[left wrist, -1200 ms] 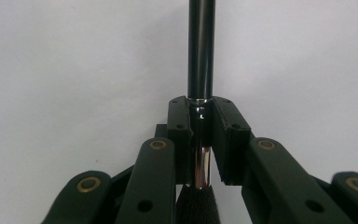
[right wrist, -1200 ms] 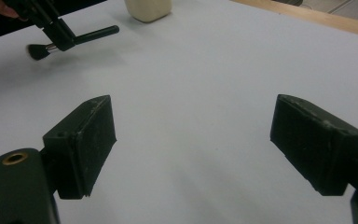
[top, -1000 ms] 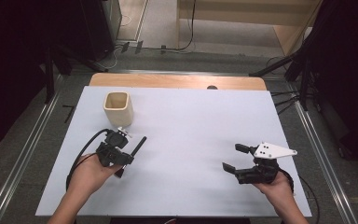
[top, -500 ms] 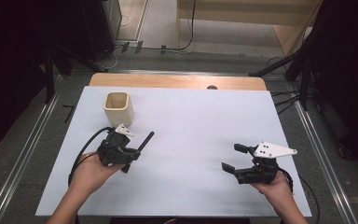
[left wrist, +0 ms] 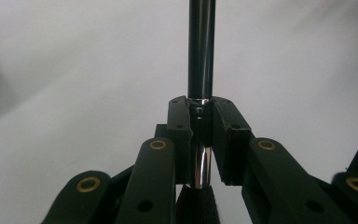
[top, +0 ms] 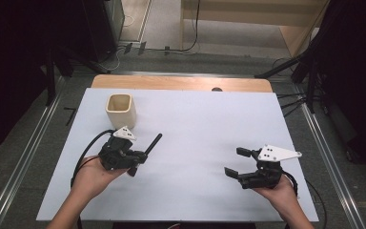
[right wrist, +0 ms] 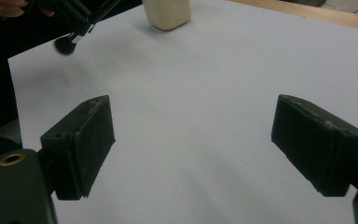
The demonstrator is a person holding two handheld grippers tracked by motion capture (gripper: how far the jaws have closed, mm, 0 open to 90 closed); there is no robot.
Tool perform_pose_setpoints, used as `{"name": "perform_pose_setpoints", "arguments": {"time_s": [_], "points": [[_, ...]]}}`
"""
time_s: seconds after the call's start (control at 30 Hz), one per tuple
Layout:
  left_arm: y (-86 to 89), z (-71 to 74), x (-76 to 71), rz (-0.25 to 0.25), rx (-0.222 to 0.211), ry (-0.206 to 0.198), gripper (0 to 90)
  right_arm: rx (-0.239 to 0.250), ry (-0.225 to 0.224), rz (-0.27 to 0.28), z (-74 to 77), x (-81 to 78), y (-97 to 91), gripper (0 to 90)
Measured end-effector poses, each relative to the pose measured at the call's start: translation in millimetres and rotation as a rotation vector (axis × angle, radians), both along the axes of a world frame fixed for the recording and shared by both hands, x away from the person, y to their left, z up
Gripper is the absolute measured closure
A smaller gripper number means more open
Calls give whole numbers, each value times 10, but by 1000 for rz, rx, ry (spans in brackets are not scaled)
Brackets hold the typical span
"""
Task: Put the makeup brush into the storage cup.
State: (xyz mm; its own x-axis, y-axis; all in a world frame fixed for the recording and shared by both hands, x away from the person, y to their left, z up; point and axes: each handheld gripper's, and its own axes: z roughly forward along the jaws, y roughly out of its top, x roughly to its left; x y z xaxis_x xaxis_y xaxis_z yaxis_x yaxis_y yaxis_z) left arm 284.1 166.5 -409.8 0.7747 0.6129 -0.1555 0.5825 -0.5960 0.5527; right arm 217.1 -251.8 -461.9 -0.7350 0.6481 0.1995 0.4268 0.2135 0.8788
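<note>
Left claw [top: 140,157] is clenching a black-handled, chrome-ferruled makeup brush [top: 151,144] above the white counter [top: 205,124], near but outside the cream square cup [top: 120,110]; right claw [top: 237,163] is resting released, so insertion is remaining.

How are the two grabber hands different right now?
The left gripper is shut on a black makeup brush; the right gripper is open and holds nothing. The left gripper sits near the cream cup; the right gripper is far across the white table from it. Both are black, each held in a hand low over the table.
</note>
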Motion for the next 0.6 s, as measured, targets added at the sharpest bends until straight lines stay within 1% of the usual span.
{"name": "perform_pose_setpoints", "arguments": {"time_s": [0.07,0.1,0.23,0.27,0.37,0.5,0.57,0.6], "points": [[-3,2,-3,-8,-7,2,791,2,3,11,-2,4,12,141],[-4,4,-5,-14,-11,-3,791,3,0,19,-3,8,24,141],[-6,7,-4,-25,-28,8,791,-5,-6,42,-1,5,57,141],[-8,8,-7,-29,-28,5,791,-5,-8,54,3,3,74,141],[-23,13,-16,-57,-25,1,792,-2,-7,67,10,0,97,141],[-78,10,-34,-87,-18,-2,792,-20,-13,103,15,15,167,141],[-110,10,-37,-111,-11,-5,792,-23,-18,127,26,28,196,141],[-128,10,-40,-120,-13,-2,792,-23,-18,127,26,28,196,141]]}}
